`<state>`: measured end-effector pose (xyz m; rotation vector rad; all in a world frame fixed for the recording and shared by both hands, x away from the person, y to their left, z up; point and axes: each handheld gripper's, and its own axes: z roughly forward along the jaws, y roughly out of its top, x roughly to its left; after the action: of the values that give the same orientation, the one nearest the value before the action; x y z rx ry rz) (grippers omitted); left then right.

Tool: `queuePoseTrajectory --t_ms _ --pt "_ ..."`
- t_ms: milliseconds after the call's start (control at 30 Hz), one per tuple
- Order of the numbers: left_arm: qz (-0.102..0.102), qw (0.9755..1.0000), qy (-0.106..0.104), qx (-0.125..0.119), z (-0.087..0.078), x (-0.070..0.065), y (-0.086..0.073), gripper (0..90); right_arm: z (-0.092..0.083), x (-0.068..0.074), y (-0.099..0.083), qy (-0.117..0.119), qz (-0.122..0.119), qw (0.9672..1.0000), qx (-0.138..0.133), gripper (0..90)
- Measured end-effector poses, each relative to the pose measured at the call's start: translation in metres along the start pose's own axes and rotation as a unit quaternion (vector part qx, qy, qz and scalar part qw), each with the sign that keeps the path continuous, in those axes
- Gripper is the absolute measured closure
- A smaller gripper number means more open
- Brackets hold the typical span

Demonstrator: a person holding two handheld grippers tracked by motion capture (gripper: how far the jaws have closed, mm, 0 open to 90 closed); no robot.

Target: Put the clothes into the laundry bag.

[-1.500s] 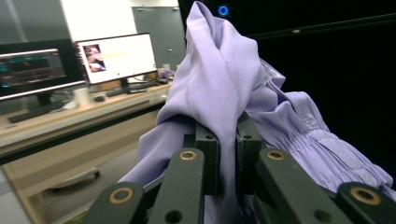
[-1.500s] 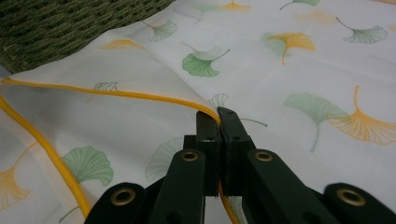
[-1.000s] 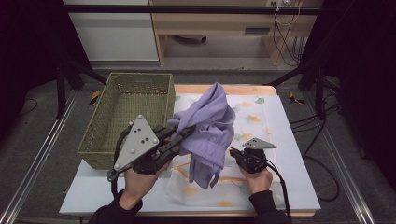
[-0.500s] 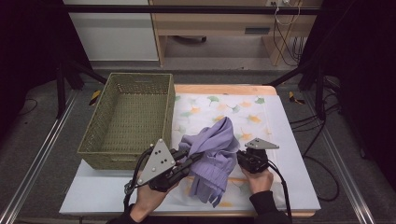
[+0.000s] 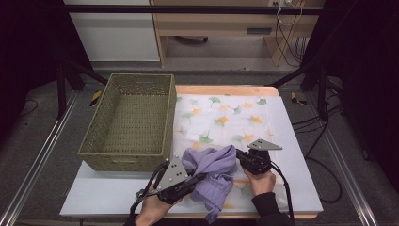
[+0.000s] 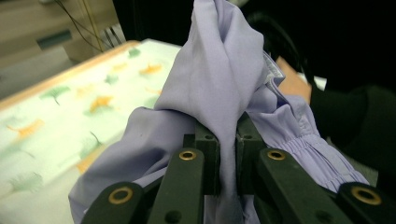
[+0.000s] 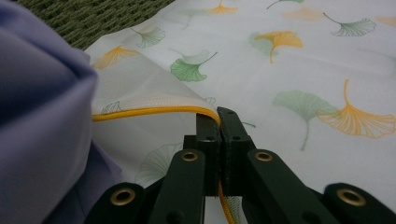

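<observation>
Two grippers clamped, left gripper (image 5: 200,177) on lilac garment (image 5: 214,172), right gripper (image 5: 239,154) on leaf-print cloth (image 5: 226,117)

Basket (image 5: 129,123): woven, olive-green, rectangular, on the left part of the table, empty inside.
Table (image 5: 226,89): wooden edge visible at the far side.
White board (image 5: 94,195): lies under the basket, bare at the near left.
Cabinet (image 5: 221,23): light wood, beyond the table.
Cables (image 5: 287,19): hang at the far right.
</observation>
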<state>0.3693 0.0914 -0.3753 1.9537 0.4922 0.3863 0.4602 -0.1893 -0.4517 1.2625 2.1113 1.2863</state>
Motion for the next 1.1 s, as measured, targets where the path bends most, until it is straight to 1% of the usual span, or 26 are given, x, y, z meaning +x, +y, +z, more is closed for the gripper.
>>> queuePoseTrajectory --t_ms 133,167,200,267,333,400,533,600,667,733,767,833,867,933,1000,1033,1067,1100 --pt "0.001 0.9995 -0.011 0.030 0.013 -0.003 -0.009 82.6 0.000 0.000 0.000 0.002 -0.001 1.0000 -0.002 88.0" --pt "0.004 0.9992 -0.011 0.039 0.016 -0.003 -0.011 82.5 -0.001 0.000 0.000 0.002 -0.003 1.0000 -0.003 88.1" --pt "0.003 0.9988 -0.014 0.047 0.019 -0.004 -0.013 82.5 -0.001 0.001 0.001 0.003 -0.001 1.0000 -0.004 88.1" --pt "0.001 0.9981 -0.017 0.059 0.025 -0.005 -0.017 82.5 -0.001 0.001 0.001 0.002 -0.004 1.0000 -0.004 88.1" --pt "-0.001 0.9968 -0.020 0.077 0.033 -0.007 -0.022 82.4 -0.002 0.001 0.001 0.000 -0.004 1.0000 -0.006 88.1" --pt "0.002 0.9954 -0.018 0.094 0.039 -0.007 -0.026 82.4 -0.003 0.001 0.002 0.000 -0.002 1.0000 -0.008 88.1" --pt "-0.008 0.9922 -0.020 0.123 0.053 -0.006 -0.033 82.2 -0.005 0.001 0.002 -0.004 -0.007 0.9999 -0.012 88.0" --pt "-0.009 0.9908 -0.018 0.134 0.060 -0.006 -0.034 81.9 -0.006 0.001 0.003 -0.004 -0.007 0.9999 -0.015 88.0" --pt "-0.010 0.9905 -0.012 0.136 0.066 -0.008 -0.035 81.3 -0.006 0.001 0.003 -0.003 -0.007 0.9999 -0.014 88.0" --pt "-0.010 0.9897 -0.011 0.143 0.072 -0.009 -0.035 80.8 -0.007 0.001 0.003 -0.001 -0.006 0.9999 -0.013 88.0" --pt "-0.010 0.9887 -0.013 0.149 0.075 -0.009 -0.035 80.6 -0.007 0.001 0.003 -0.001 -0.005 0.9999 -0.014 88.0" --pt "-0.010 0.9876 -0.008 0.156 0.081 -0.010 -0.036 80.5 -0.007 0.001 0.004 0.000 -0.004 0.9999 -0.014 88.0" --pt "-0.009 0.9867 -0.007 0.162 0.084 -0.010 -0.036 80.4 -0.008 0.001 0.004 0.000 -0.006 0.9999 -0.014 88.0" --pt "-0.016 0.9849 -0.003 0.172 0.091 -0.007 -0.037 80.2 -0.009 0.002 0.004 0.000 -0.005 0.9998 -0.018 88.0" --pt "-0.020 0.9841 0.005 0.176 0.098 -0.007 -0.039 79.3 -0.010 0.002 0.005 0.003 -0.007 0.9997 -0.021 88.0" --pt "-0.016 0.9836 0.009 0.179 0.101 -0.007 -0.039 78.1 -0.011 0.003 0.005 0.003 -0.006 0.9997 -0.022 88.0" --pt "-0.014 0.9838 0.013 0.178 0.104 -0.007 -0.041 76.2 -0.011 0.003 0.005 0.005 -0.005 0.9997 -0.021 88.0" --pt "-0.010 0.9840 0.018 0.177 0.107 -0.008 -0.041 68.2 -0.011 0.003 0.005 0.006 -0.008 0.9997 -0.020 88.0"
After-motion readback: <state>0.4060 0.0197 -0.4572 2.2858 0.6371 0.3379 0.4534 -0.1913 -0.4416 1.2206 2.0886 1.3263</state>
